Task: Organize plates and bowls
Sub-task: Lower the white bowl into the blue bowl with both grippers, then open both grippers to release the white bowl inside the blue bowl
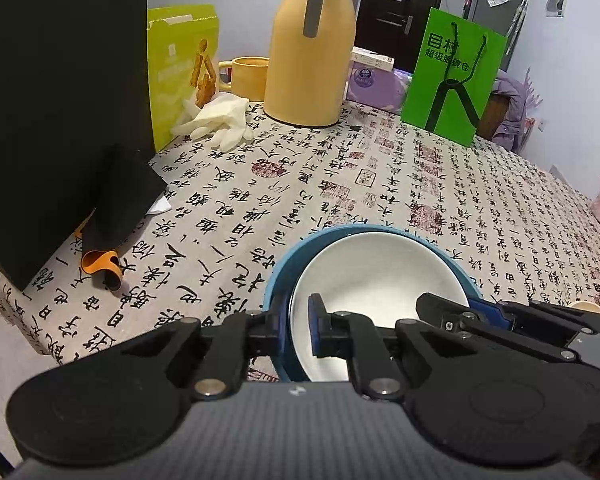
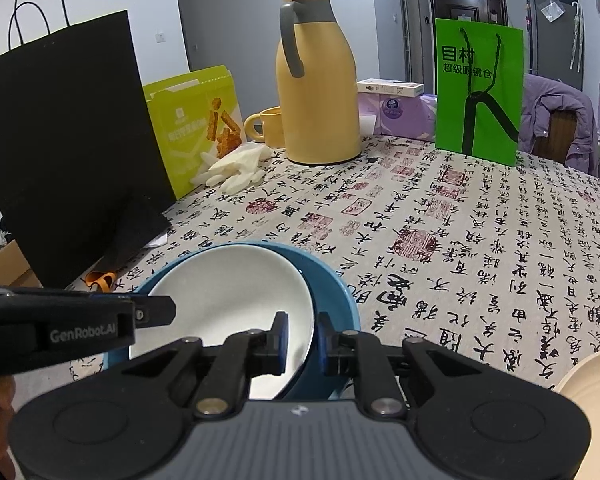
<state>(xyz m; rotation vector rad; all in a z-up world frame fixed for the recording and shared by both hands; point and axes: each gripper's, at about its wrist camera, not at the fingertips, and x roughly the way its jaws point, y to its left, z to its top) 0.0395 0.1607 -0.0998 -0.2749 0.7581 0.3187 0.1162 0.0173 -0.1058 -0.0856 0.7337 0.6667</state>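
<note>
I see the worktop (image 2: 480, 240), draped in a cloth printed with calligraphy, and near its front edge sits the blue bowl (image 2: 332, 292) with the white bowl (image 2: 228, 292) tilted inside it, leaning toward one wall instead of nesting flat. At the far right edge a cream plate (image 2: 592, 376) just shows.

Both bowls look like glazed ceramic, so I judge them stiff, fairly heavy, slick and liable to chip if they knock together. The rim is the only sensible place to take hold, pinched across the wall.

My left hand-held gripper (image 1: 296, 332) is closed narrow on the rim, one pad outside the blue wall and one inside the white bowl; it seems to pinch both walls together, though I cannot be certain. My right hand-held gripper (image 2: 302, 340) is likewise narrow, clamped across the white bowl's rim on the opposite side, with the blue wall just beside its outer finger.

By count: two bowls, one plate in sight, two grippers. Behind stand one yellow flask (image 2: 318, 92), one yellow mug (image 2: 268, 126), one black bag (image 2: 68, 140) and one green bag (image 2: 478, 88).
</note>
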